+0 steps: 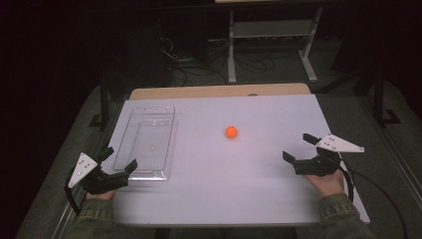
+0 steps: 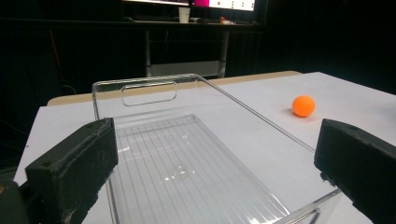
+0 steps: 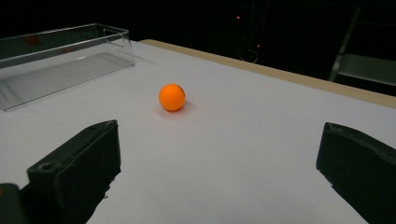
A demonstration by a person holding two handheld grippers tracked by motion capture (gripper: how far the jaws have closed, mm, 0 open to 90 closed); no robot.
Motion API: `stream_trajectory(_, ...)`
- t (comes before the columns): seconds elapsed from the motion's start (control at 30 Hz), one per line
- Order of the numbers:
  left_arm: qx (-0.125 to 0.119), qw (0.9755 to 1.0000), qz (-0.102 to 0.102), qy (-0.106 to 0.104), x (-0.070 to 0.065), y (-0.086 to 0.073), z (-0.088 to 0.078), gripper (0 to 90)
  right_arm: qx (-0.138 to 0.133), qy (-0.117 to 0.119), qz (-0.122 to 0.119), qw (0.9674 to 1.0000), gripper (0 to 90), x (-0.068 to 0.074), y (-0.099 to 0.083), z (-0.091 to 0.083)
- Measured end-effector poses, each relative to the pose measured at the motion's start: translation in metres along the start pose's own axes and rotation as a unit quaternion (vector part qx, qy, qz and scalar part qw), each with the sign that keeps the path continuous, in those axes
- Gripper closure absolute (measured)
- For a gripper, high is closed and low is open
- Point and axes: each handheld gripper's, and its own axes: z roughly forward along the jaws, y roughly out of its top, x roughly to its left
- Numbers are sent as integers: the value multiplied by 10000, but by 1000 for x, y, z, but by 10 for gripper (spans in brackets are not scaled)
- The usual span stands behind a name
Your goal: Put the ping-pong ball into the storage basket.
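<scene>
Left claw [image 1: 117, 160] sits at the near left corner of the desk [image 1: 259, 174], jaws spread wide with nothing between them, just off the near short end of the clear plastic tray [image 1: 130, 130]. Right claw [image 1: 301, 148] rests near the desk's right edge, well apart from the tray, jaws likewise spread and holding nothing; it is angled toward the middle of the desk. Each claw is held by a hand, sleeves coming in from the near edge. Orange ball [image 1: 231, 132] lies on the bare white desk surface to the right of the tray, clear of its long wall and touching neither claw. Tray is a long rectangle, its length running away from the person, empty inside, with a ribbed floor. In the left gripper view the tray [image 2: 154, 91] lies directly ahead between the two black jaws, a handle slot cut into its far end wall, and the ball [image 2: 303, 106] shows beyond the tray's right-hand wall. In the right gripper view the ball [image 3: 172, 97] sits ahead and somewhat left of centre, between the claw and the tray [image 3: 65, 42], which stands farther off at upper left. Past the tray's far end, a tan strip of desk edge and a dark floor with cables.
</scene>
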Motion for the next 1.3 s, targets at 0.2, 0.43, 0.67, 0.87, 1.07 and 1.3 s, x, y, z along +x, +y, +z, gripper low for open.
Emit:
stream_trajectory(0.2, -15, 10000, -16, 28, -1, 1, -1, 0, 1, 37, 33, 10000, 49, 0, -2, 0)
stream_trajectory(0.43, -1, 10000, 15, 17, -4, 12, 2, 0, -227, -57, 10, 9997, 18, 0, 0, -4)
stream_trajectory(0.67, 98, 9998, 179, -36, -8, 15, 4, 0, -227, -73, 92, 9997, 0, -1, 0, -4)
stream_trajectory(0.87, 189, 9995, 247, -90, -8, 20, 6, 0, -276, -78, 83, 9996, 0, 0, 1, -5)
stream_trajectory(1.07, 270, 9987, 372, -212, -12, 26, 12, 0, -304, -60, 86, 9995, 0, 1, 1, -5)
stream_trajectory(1.3, 441, 9974, 504, -266, -14, 31, 18, 0, -341, -65, 77, 9994, 0, 1, 1, -6)
